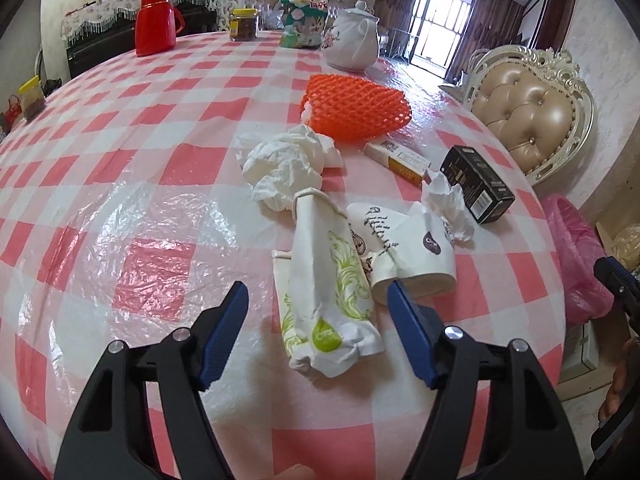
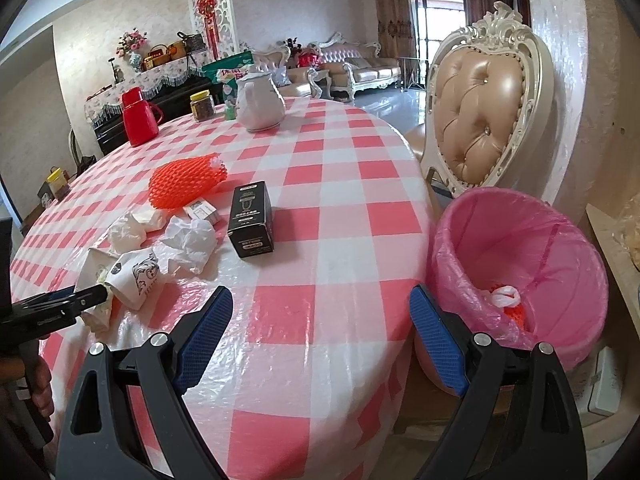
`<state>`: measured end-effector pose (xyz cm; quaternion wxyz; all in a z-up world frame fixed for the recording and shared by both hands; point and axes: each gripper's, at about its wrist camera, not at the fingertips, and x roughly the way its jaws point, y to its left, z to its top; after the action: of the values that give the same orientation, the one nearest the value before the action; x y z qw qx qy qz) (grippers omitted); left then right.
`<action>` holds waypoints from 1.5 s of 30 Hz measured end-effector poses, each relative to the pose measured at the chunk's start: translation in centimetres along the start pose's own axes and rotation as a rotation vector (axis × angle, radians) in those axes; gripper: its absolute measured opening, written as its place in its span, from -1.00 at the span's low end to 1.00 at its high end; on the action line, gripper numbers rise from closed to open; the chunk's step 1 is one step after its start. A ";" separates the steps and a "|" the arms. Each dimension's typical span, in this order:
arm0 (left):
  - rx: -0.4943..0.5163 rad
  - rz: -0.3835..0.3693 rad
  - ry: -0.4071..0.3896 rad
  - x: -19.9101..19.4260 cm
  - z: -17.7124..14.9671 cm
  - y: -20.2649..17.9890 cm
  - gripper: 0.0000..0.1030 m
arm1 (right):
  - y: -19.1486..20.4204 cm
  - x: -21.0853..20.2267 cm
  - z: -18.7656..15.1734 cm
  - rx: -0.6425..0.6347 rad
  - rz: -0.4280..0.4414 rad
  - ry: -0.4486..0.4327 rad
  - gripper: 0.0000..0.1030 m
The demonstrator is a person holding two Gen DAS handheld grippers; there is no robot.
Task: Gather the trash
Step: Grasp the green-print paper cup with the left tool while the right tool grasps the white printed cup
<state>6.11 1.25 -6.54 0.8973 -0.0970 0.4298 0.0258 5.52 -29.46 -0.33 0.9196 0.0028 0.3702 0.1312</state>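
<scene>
right wrist: pink-checked table (image 2: 320,184), tufted chair (image 2: 480,100)

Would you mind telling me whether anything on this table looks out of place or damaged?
Yes: crushed paper cups lie on their sides among crumpled tissues, a flattened paper bag and an orange foam fruit net, loose on the checked tablecloth rather than in the pink-lined bin.
</scene>
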 end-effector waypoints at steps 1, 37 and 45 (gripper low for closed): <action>0.001 0.003 0.006 0.2 0.0 -0.1 0.27 | 0.2 0.0 0.0 -0.002 0.005 0.000 0.64; -0.063 -0.014 -0.065 -2.4 0.8 4.4 -0.48 | 16.3 6.6 1.8 -0.142 0.212 0.120 0.64; -0.086 -0.019 -0.080 -3.0 0.9 5.6 -0.48 | 18.2 9.2 1.8 -0.154 0.181 0.179 0.62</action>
<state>4.22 7.05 -4.54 0.9091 -0.1383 0.3910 0.0393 8.77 -9.52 -3.42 0.8648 -0.0463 0.4379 0.2413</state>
